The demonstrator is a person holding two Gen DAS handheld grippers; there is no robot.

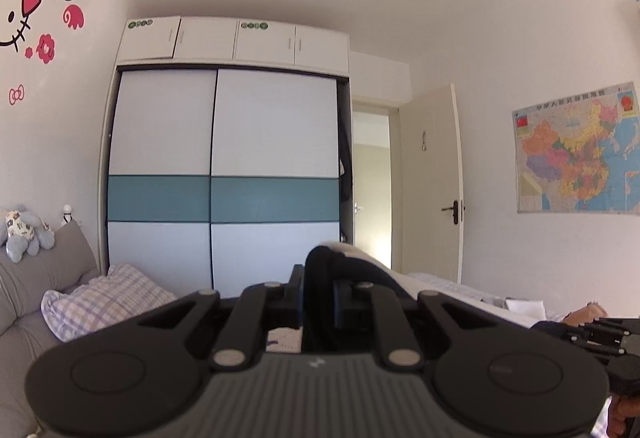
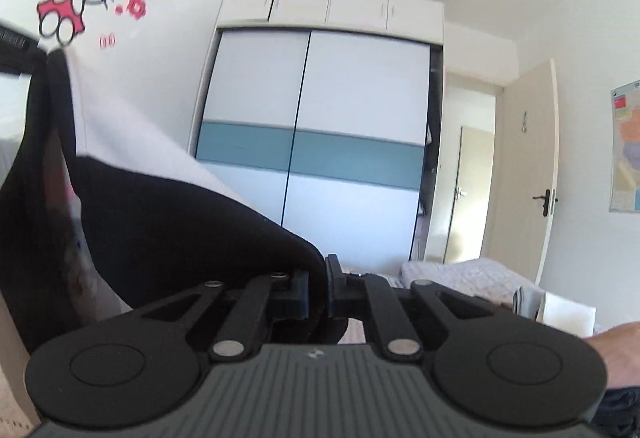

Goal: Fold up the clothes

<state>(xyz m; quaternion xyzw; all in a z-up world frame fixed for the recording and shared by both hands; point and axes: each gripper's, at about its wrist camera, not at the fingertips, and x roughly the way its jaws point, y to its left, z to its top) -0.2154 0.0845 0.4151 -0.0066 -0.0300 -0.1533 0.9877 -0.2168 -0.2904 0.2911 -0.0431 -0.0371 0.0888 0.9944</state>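
A black and white garment [image 1: 348, 258] is pinched between the closed fingers of my left gripper [image 1: 318, 290], held up at level height in front of the wardrobe. In the right wrist view the same garment [image 2: 180, 206] stretches as a wide black band with white cloth behind it, from the upper left down into my right gripper [image 2: 318, 294], which is shut on its black edge. The right gripper [image 1: 608, 334] also shows at the lower right edge of the left wrist view, with a hand behind it. Most of the garment hangs below both views.
A white and teal sliding wardrobe [image 1: 224, 178] stands ahead, with an open door [image 1: 432, 178] to its right and a map [image 1: 576, 150] on the right wall. Below lie a bed [image 2: 460, 270], a checked pillow [image 1: 104, 302], a grey headboard [image 1: 40, 270] and a plush toy [image 1: 22, 232].
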